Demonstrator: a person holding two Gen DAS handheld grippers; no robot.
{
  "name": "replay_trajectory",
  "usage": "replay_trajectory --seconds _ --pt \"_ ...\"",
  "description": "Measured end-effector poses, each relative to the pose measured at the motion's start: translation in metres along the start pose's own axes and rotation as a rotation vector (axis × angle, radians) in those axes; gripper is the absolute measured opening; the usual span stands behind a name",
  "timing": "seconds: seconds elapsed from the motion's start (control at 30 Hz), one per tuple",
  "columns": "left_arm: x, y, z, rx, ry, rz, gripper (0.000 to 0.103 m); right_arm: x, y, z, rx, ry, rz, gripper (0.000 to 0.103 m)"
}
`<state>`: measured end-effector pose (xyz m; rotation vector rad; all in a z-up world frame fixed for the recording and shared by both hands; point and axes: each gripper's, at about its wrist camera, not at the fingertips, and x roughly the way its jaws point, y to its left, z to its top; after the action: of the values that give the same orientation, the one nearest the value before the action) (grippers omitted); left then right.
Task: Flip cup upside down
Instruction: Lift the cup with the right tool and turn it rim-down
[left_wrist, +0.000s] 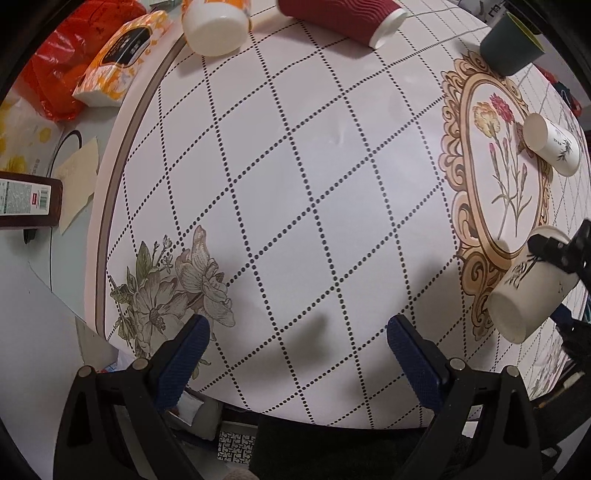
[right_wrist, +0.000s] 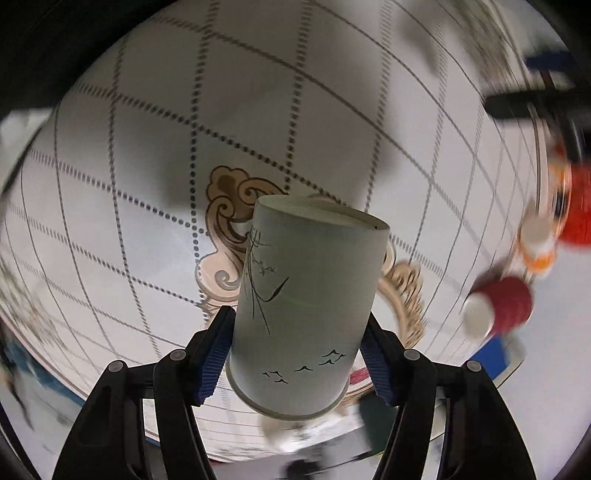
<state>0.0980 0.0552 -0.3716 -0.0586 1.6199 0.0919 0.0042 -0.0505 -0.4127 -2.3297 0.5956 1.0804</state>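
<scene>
1. Tabletop: white, dotted diamond grid, floral medallion at right.
2. Right gripper: fingers clamped on white paper cup, raised above table, tilted, closed base pointing away.
3. Left gripper: fingers spread wide, holding nothing, near table edge.

this looks like a home. a round table wears a household cloth printed with dotted diamonds and flowers. on it stand paper cups, and beside it lie a tissue pack, an orange plastic bag and a dark box.
</scene>
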Motion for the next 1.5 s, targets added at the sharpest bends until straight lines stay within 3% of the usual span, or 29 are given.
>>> replay_trajectory --seconds 0.43,0.9,1.1,1.3,1.47,1.5 --pt "-0.002 -0.042 0.003 0.065 -0.01 0.007 0.098 0.023 -0.011 -0.035 0.654 0.023 0.354 0.068" --pt "-0.005 -0.04 0.002 0.087 -0.01 0.006 0.099 0.057 -0.021 -0.082 1.306 -0.004 0.756 0.068" --pt "-0.004 -0.043 0.0 0.094 -0.01 0.004 0.098 0.069 -0.024 -0.091 1.478 0.009 0.847 0.068" --pt "-0.004 -0.047 -0.004 0.102 -0.008 0.004 0.098 0.093 -0.026 -0.118 1.569 0.053 0.905 0.07" --pt "-0.003 -0.043 -0.005 0.101 -0.008 0.004 0.098 0.114 -0.031 -0.136 1.644 0.072 1.023 0.071" --pt "-0.003 -0.041 -0.005 0.1 -0.008 0.004 0.098 0.122 -0.033 -0.145 1.653 0.076 1.03 0.075"
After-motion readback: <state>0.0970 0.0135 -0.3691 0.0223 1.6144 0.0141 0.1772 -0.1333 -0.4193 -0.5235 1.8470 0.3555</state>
